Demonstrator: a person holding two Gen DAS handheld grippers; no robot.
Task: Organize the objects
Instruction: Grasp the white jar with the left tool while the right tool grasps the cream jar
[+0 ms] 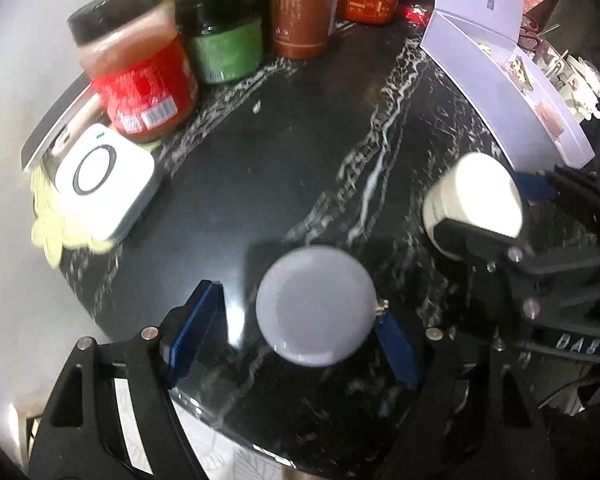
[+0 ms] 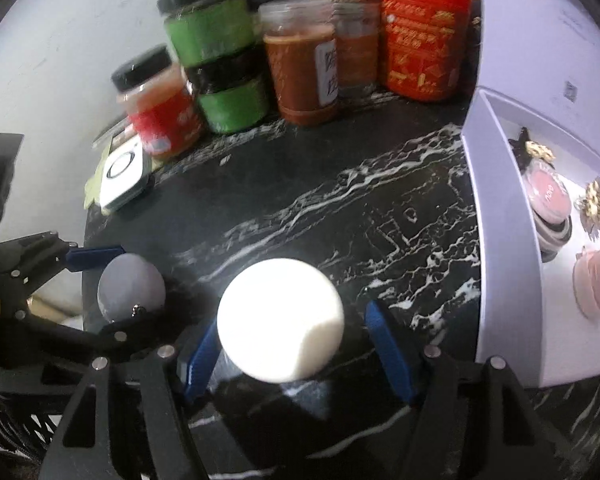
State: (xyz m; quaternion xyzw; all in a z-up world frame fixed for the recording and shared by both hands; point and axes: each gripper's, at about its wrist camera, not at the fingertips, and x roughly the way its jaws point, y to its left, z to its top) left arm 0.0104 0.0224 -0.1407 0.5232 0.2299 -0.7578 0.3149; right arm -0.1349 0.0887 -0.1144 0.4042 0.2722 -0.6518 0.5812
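Down on the black marbled counter (image 1: 300,168), near its front edge, two round jars stand a little apart: a grey-lidded jar (image 1: 315,306) on the left and a white-lidded jar (image 2: 280,318) on the right. The left tongs (image 1: 296,344) straddle the grey one with the blue pads (image 1: 194,334) set wide; a clear gap shows on the left side, while the right pad lies close beside the lid, and contact there cannot be judged. The right tongs (image 2: 296,354) straddle the white one the same way, with dark counter visible between the lid and the right pad, so neither jar looks gripped.

At the back of the counter stands a row of jars: one with a red label and black lid (image 1: 140,76), two green ones stacked (image 1: 220,28), a brown one (image 1: 304,12) and a red tin (image 2: 424,36). A white square gadget (image 1: 104,180) lies at the left edge on something yellow. An open pale box (image 2: 500,200) on the right holds small round cases.
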